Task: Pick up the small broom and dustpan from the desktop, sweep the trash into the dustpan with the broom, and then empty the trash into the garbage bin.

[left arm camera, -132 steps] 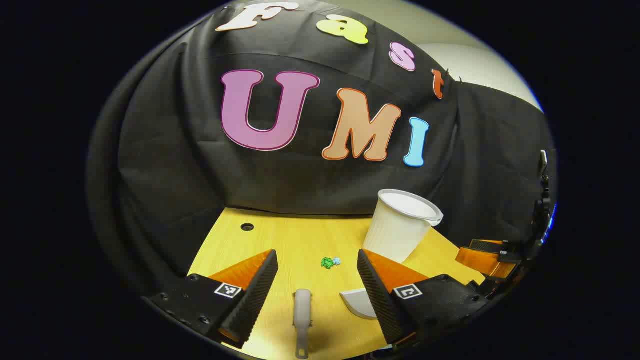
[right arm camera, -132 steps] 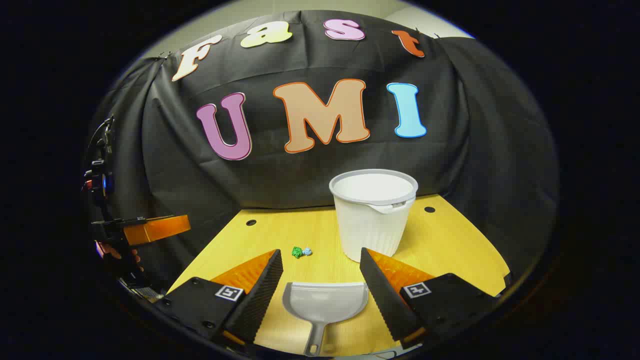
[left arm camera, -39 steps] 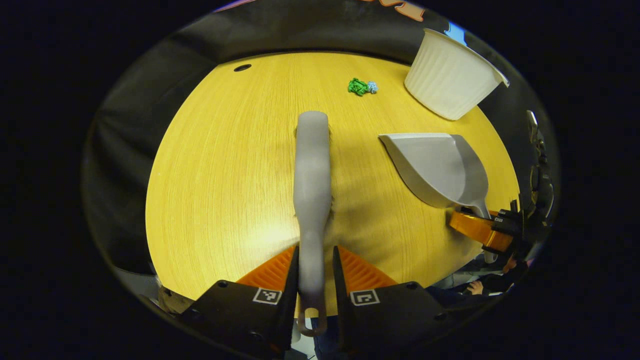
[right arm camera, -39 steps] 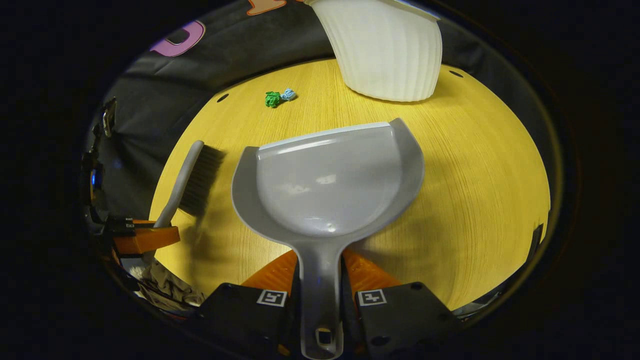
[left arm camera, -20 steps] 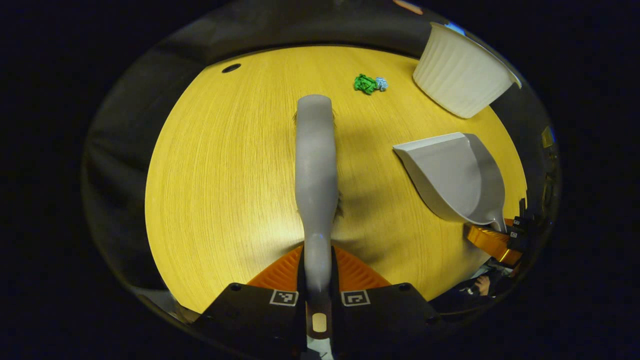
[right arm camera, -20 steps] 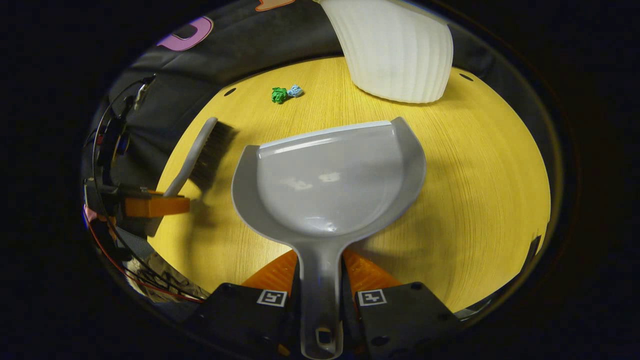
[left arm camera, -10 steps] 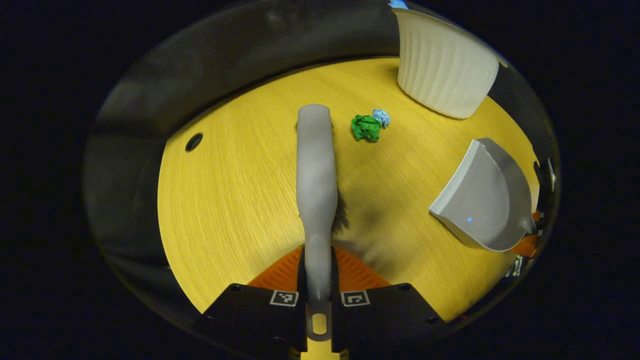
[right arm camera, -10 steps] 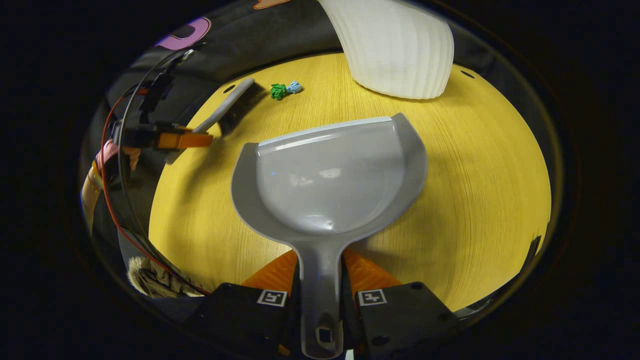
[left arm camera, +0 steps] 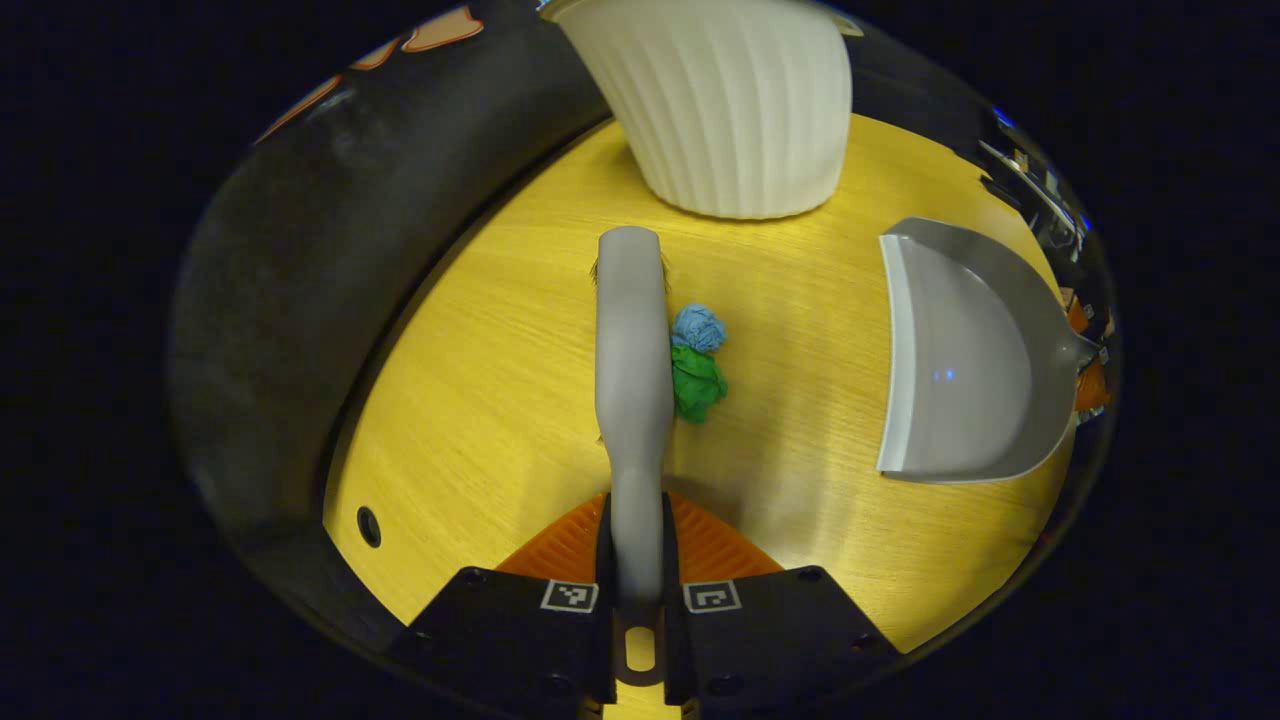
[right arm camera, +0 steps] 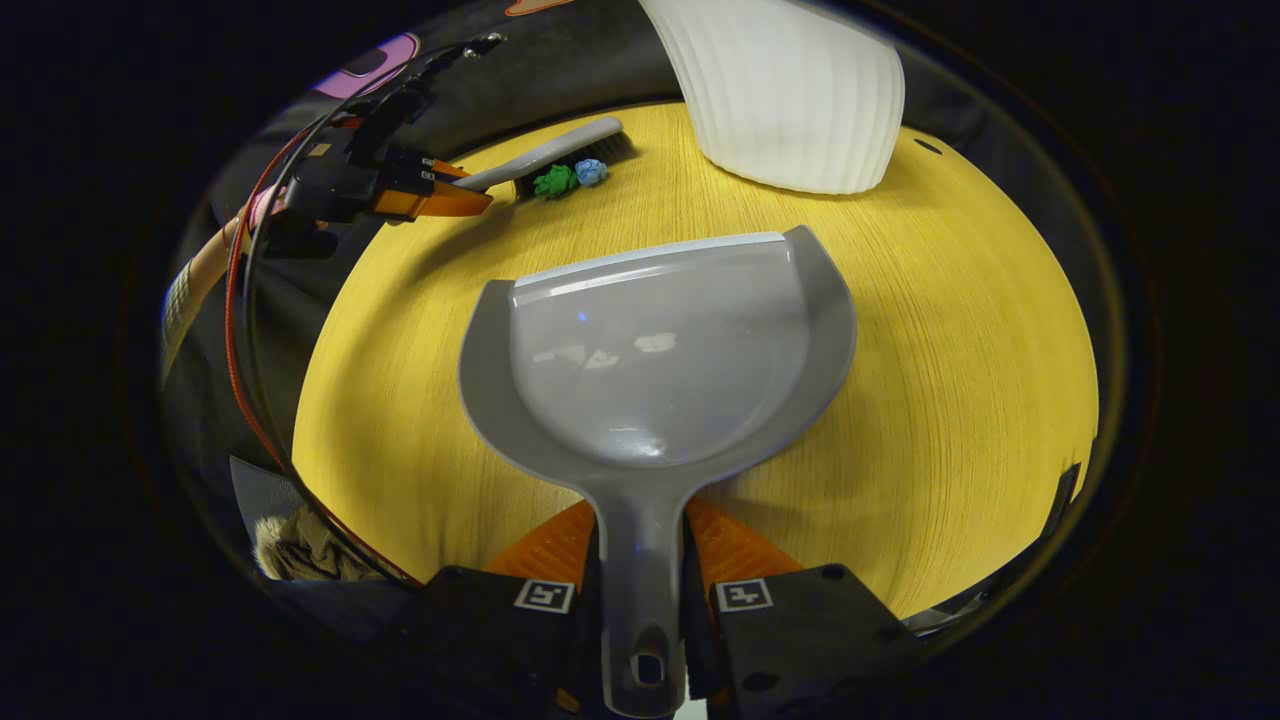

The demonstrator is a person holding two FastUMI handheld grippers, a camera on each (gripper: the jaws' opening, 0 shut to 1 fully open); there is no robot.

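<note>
Now swung in behind the green paper wad (left arm camera: 697, 382) and blue paper wad (left arm camera: 697, 327): small broom (left arm camera: 632, 340), pinched by left gripper (left arm camera: 638, 560), bristles touching both. Dustpan (right arm camera: 660, 350), clamped in right gripper (right arm camera: 640, 560), waiting opposite, open edge facing. Sweep ready to begin; white garbage bin (left arm camera: 725, 100) close behind.

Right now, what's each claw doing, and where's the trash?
Left claw shut on broom; right claw shut on dustpan. Green and blue trash beside the broom head, dustpan apart. Nothing between them.
</note>
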